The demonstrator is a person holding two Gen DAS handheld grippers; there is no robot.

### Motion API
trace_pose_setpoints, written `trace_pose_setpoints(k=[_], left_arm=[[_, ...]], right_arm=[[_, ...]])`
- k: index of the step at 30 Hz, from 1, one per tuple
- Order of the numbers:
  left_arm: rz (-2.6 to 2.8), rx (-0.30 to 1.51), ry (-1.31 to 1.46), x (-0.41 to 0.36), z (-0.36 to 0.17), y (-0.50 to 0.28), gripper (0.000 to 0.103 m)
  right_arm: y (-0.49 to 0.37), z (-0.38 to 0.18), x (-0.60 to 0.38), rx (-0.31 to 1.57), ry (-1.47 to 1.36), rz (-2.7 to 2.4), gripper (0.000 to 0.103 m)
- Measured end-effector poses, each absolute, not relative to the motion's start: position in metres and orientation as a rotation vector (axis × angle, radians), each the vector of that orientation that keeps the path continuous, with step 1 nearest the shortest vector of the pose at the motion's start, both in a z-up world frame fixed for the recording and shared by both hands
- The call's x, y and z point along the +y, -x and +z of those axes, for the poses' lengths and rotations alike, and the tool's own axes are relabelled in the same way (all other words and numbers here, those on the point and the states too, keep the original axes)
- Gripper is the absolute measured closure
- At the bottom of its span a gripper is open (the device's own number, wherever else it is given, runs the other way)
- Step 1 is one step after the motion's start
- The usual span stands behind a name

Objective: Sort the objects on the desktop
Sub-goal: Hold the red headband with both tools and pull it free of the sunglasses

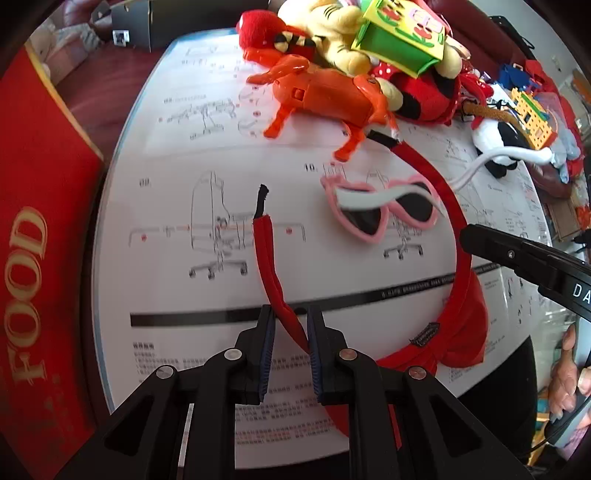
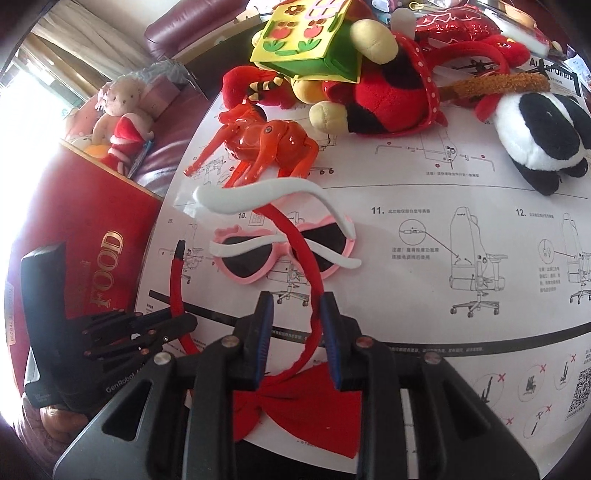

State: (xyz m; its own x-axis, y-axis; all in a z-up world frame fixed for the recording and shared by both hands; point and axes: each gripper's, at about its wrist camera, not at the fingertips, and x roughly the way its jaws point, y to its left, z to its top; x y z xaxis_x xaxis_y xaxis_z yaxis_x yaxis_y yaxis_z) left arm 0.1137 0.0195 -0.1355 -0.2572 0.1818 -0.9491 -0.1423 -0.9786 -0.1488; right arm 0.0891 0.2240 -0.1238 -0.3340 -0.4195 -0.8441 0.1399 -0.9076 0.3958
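A red bow headband [image 1: 463,236] lies on the white instruction sheet [image 1: 177,206]. One arm of it runs between the pads of my left gripper [image 1: 290,325], whose jaws stand narrowly apart around it; contact is unclear. The other arm [image 2: 295,240] crosses pink heart sunglasses [image 2: 258,264] and runs between the jaws of my right gripper [image 2: 295,310], which are open; the band lies against the right pad. The red bow [image 2: 306,410] lies under the right gripper. The sunglasses also show in the left wrist view [image 1: 376,210].
An orange plastic horse [image 1: 325,99], plush toys [image 1: 332,26], a green-yellow foam house [image 1: 402,33] and a panda plush [image 2: 539,129] crowd the far side. A red FOOD box [image 1: 33,236] stands at the left.
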Motion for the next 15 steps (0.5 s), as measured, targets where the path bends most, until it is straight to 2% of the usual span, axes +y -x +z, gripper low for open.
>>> trace_pose_setpoints(k=[15], left_arm=[[2.308,0.097,1.657,0.037,-0.130,-0.115,0.088]], right_arm=[[-0.085,-0.135,0.235,-0.310,-1.601,-2.332,0.075]])
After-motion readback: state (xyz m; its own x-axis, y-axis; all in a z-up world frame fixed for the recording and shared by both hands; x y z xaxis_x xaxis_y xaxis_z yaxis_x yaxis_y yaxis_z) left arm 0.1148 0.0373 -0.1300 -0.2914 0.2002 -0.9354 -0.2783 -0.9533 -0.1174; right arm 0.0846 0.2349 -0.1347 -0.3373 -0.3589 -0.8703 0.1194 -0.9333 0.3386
